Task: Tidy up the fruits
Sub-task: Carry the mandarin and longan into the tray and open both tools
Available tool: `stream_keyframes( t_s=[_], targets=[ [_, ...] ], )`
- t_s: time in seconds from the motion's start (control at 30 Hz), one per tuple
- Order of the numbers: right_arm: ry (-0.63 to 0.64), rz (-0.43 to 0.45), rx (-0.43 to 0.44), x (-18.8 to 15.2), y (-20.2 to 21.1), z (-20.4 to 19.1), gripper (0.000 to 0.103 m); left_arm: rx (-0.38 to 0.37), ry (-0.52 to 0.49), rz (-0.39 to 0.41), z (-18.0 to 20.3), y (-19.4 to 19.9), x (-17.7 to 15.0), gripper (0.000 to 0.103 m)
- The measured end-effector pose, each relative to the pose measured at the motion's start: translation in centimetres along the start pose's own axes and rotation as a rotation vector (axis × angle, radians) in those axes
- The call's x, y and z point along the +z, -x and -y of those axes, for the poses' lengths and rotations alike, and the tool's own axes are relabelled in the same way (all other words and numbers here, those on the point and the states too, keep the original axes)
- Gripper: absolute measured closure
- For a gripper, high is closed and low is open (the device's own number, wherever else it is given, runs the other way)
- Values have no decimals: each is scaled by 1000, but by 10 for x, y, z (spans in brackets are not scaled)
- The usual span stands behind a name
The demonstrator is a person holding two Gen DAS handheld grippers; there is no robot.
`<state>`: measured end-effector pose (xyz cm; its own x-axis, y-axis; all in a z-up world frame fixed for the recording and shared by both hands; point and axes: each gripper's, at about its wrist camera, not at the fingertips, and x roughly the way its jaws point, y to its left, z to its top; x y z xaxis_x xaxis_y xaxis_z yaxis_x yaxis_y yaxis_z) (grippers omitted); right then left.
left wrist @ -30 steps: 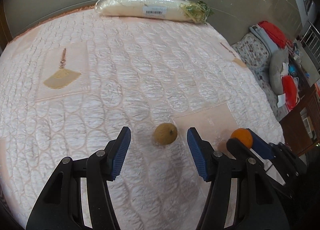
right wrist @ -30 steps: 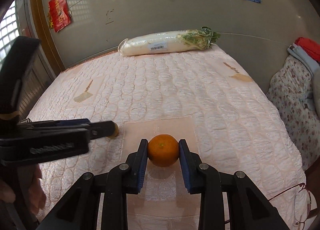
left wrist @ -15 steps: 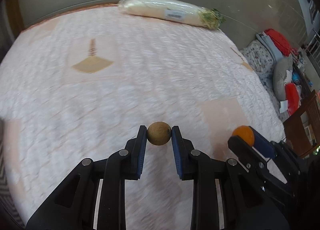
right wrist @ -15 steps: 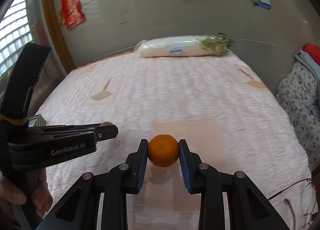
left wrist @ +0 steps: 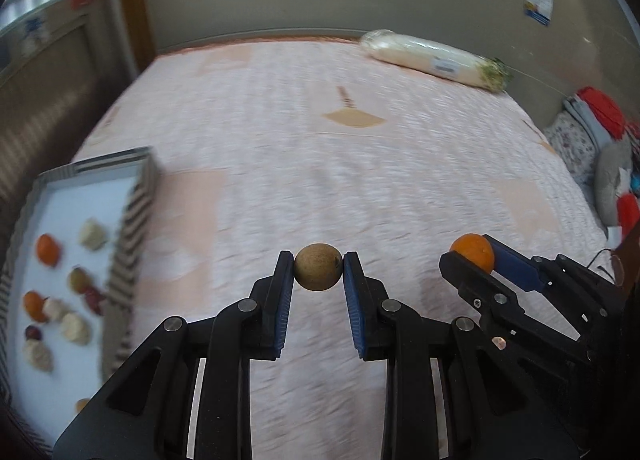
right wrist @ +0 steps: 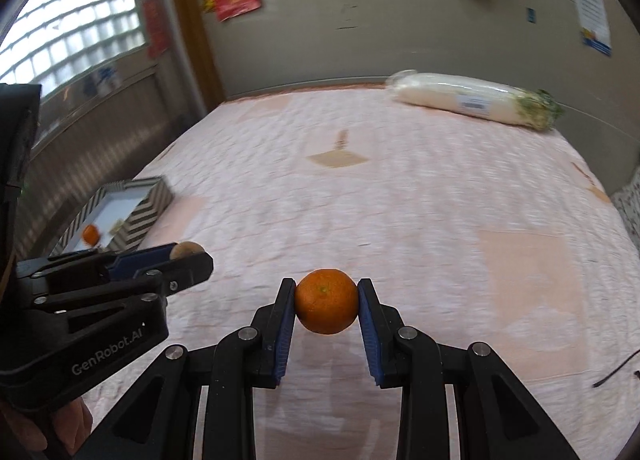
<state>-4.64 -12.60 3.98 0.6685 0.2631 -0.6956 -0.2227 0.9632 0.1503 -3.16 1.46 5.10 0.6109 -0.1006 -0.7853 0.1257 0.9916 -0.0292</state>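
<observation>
while both tools hung above the pink quilted mattress (left wrist: 360, 164), the left gripper (left wrist: 319, 274) was clamped on a small round brown fruit (left wrist: 318, 267) & the right gripper (right wrist: 326, 308) pinched a round orange tangerine (right wrist: 326, 301). a striped-wall tray w/ white floor (left wrist: 138, 196), holding several small fruits, sat at the mattress's left edge, well apart from both.

"GenRobot.AI" on left hand-held gripper (right wrist: 188, 256)

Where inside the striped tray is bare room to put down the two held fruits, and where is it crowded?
The striped tray has bare white floor at its far end, above the nearest orange piece. Its near half is crowded with small fruits. The brown fruit and orange could go there.
</observation>
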Motion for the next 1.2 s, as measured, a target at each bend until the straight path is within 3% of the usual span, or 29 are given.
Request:
stream_keyframes(
  t_s=[0.4, 1.2],
  targets=[
    [133, -21, 74, 3, -14, -87, 73, 91, 102, 57, -72, 32, -21, 78],
    [299, -55, 170, 10, -37, -190, 73, 208, 236, 79, -171, 57, -49, 78]
  ],
)
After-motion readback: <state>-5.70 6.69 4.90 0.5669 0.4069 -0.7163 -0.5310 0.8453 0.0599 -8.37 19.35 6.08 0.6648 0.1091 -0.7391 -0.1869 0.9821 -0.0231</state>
